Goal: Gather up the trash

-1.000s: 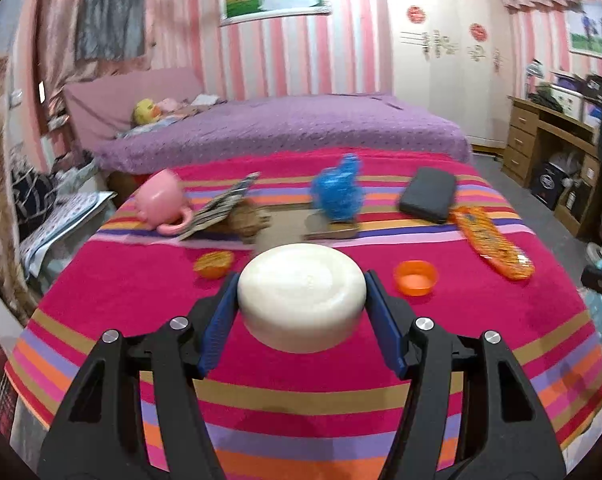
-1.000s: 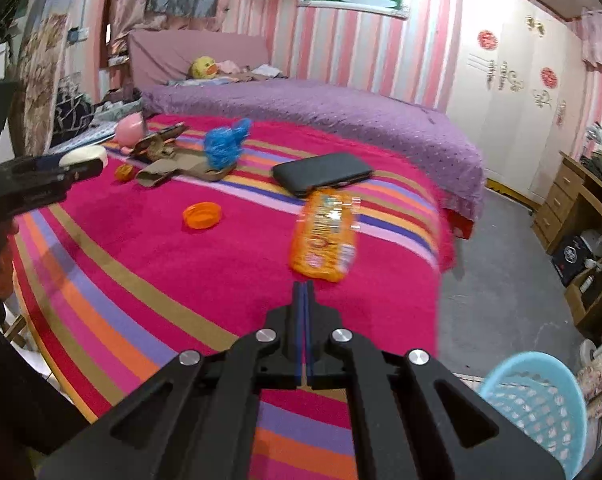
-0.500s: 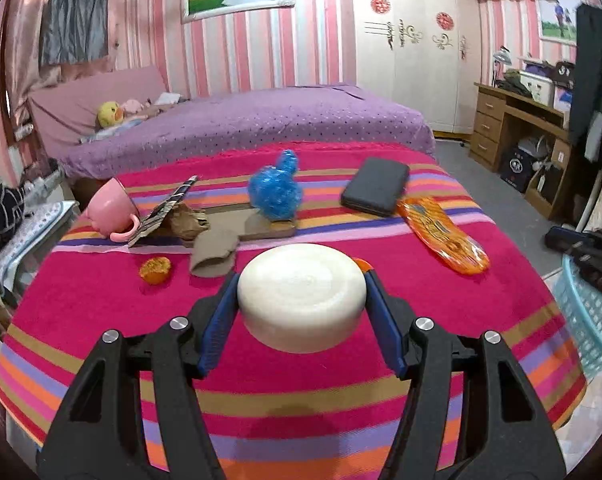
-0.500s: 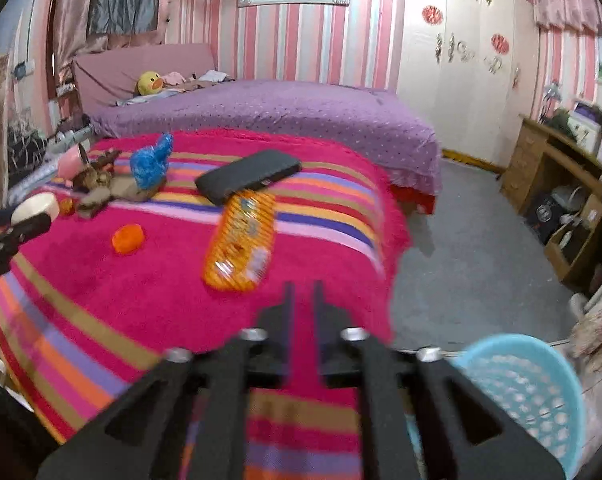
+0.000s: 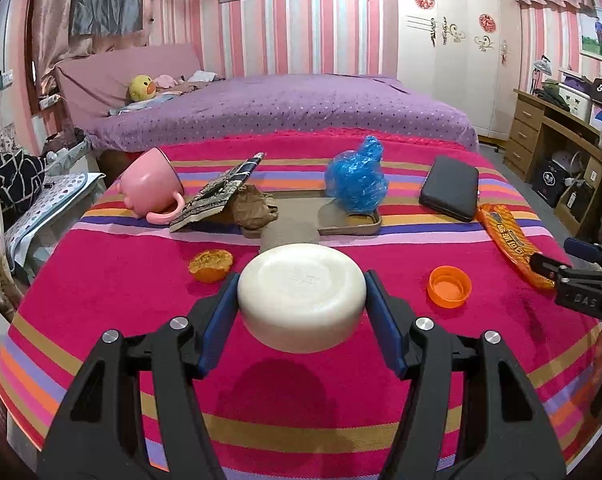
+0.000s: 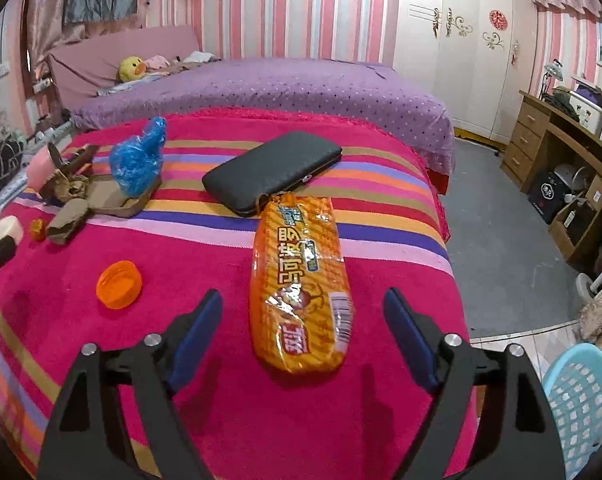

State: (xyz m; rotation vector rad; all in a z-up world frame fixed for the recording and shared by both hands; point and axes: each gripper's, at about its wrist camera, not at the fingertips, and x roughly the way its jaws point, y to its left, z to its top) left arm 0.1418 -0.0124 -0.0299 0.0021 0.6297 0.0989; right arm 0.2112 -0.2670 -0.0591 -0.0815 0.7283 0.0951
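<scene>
- Orange snack wrapper (image 6: 301, 280) is now centred ahead of the right tool (image 6: 303, 316); a second ago it lay further off and to the side in that view.
- Right tool's jaws have just been opening, from fully closed to wide apart. Nothing is between the pads; the wrapper's near end lies on the striped cloth just beyond the tips, apart from both pads.
- Left view confirms: right tool (image 5: 557, 268) sits at the wrapper's near end (image 5: 509, 240).
- Left tool (image 5: 301, 304) is clamped on the white round lid-like disc (image 5: 301, 296), same grip as a second ago, held above the cloth.
- Reading: right side is set up to take the wrapper next. Approach is done, closing is not.
- Light-blue mesh basket (image 6: 581, 404) stands on the floor off the right edge of the striped surface, likely the drop point.
- Remaining candidates on the cloth: orange cap (image 6: 119, 284), blue plastic bag (image 6: 137, 160), crumpled brown paper (image 5: 255, 208), small orange peel-like piece (image 5: 211, 264).
- Black wallet-like case (image 6: 273, 172) touches the wrapper's far end, so it could get dragged on the lift. Pink mug (image 5: 151, 184) lies on its side; probably neither is trash.
- Thin film, lying flat: pads may slide over it unless they come down low.
</scene>
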